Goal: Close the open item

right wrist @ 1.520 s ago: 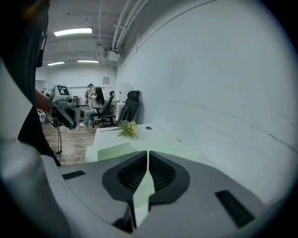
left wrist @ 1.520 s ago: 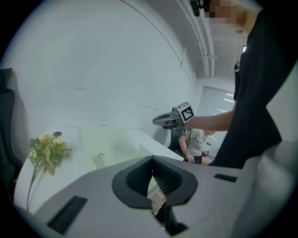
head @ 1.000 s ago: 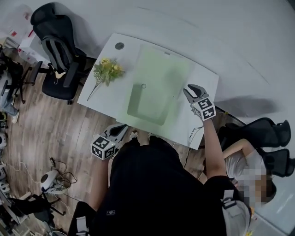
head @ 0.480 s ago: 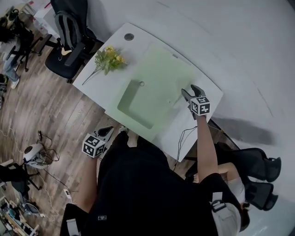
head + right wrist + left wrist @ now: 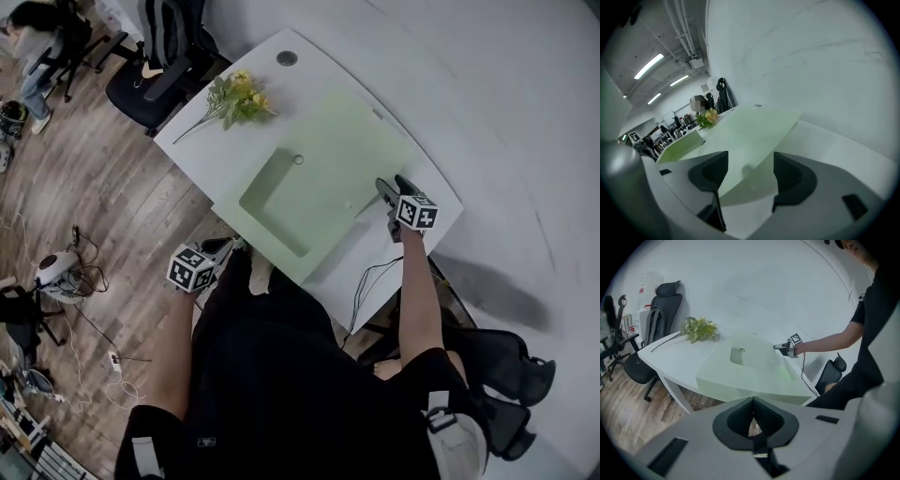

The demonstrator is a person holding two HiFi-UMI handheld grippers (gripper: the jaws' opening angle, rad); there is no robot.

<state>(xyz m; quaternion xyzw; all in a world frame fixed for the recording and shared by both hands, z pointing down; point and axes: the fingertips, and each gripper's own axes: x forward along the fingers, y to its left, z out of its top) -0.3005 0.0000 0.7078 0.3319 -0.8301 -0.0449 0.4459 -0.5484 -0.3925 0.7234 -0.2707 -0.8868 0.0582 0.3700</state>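
A large pale green flat case (image 5: 337, 159) lies on the white table (image 5: 192, 141), with a darker flap (image 5: 272, 202) and a small round snap (image 5: 297, 159) on its near part. At the case's right edge is my right gripper (image 5: 386, 190), its jaws opening wide. In the right gripper view the case (image 5: 750, 126) runs between the two pads (image 5: 710, 171) without either pressing on it. My left gripper (image 5: 225, 248) hangs low in front of the table's near edge, apart from the case (image 5: 750, 371), and its jaws (image 5: 752, 416) look shut on nothing.
A bunch of yellow flowers (image 5: 239, 98) lies at the table's far left, beside a round grommet (image 5: 287, 58). A black office chair (image 5: 173, 47) stands beyond it. A cable (image 5: 370, 281) hangs off the near right edge, above another black chair (image 5: 511, 375).
The head view has swung, so the table sits higher and more tilted. My right gripper has stayed at the case's right edge, and the left gripper has stayed low by the table's front.
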